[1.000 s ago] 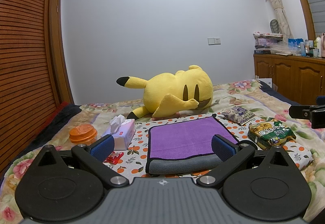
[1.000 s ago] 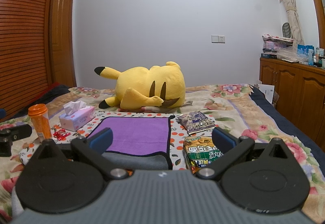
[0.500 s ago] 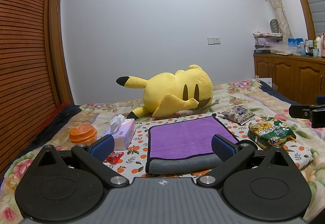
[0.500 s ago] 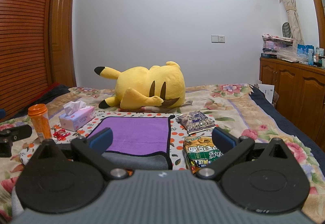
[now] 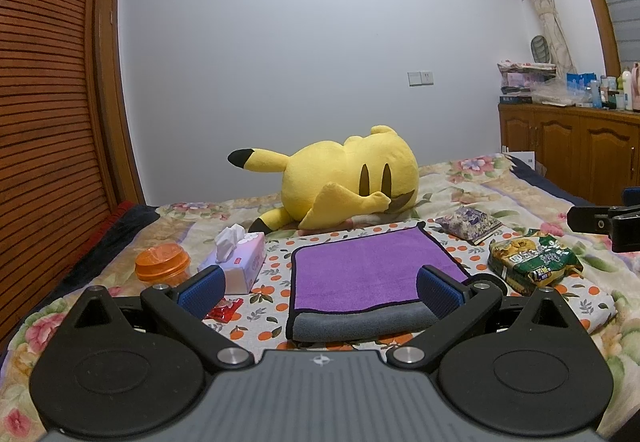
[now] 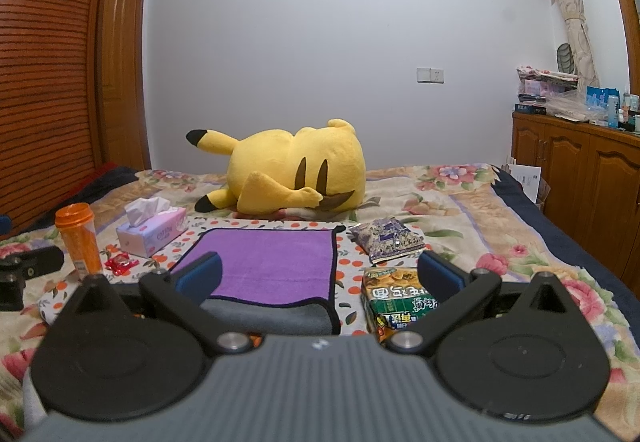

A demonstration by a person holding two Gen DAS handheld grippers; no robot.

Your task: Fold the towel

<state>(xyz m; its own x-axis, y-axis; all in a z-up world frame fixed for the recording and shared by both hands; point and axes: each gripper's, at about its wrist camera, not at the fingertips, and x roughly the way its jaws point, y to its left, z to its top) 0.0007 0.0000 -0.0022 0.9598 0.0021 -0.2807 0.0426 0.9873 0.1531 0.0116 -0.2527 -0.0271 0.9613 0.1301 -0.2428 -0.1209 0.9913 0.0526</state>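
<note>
the towel [image 5: 372,274] lies flat on the bed's dotted cloth [image 5: 272,282], a soft purple plush rectangle with dark piping, its near edge rolled over to show thick grey pile. a pink tissue box [image 5: 240,262] sits just beside its left edge, and crinkly snack packets [image 5: 532,262] near its right. the left gripper [image 5: 320,288] and right gripper [image 6: 320,276] hover before the near edge, jaws spread wide, holding nothing.
</note>
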